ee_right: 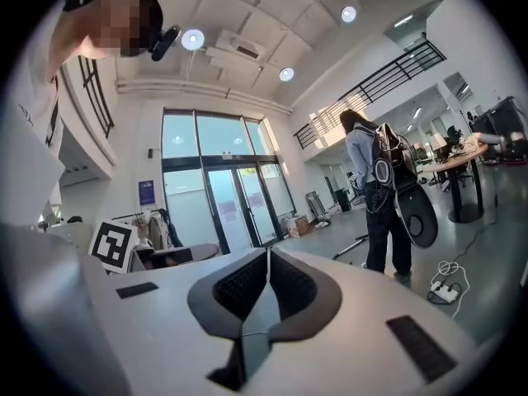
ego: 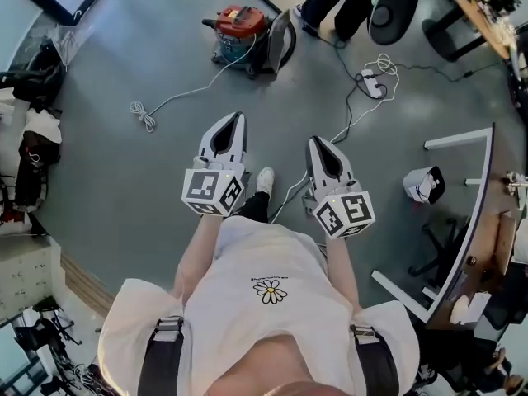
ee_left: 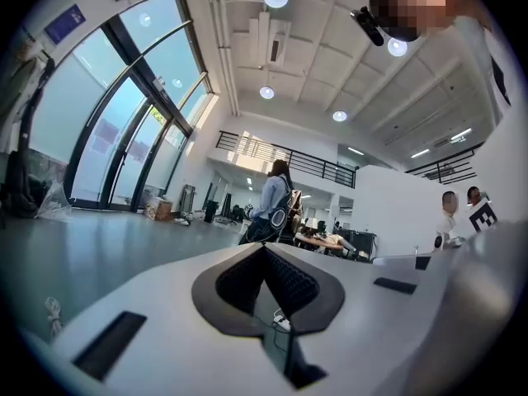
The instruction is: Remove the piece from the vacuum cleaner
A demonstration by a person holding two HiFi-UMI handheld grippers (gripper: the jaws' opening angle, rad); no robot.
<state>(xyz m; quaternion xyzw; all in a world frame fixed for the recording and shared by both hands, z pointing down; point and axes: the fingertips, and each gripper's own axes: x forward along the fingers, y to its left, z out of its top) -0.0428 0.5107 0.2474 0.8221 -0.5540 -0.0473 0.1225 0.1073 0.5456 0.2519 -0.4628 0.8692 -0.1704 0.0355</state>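
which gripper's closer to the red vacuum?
Left. In the head view the left gripper points almost straight at the vacuum cleaner, well short of it; the right gripper is further back and off to the right.
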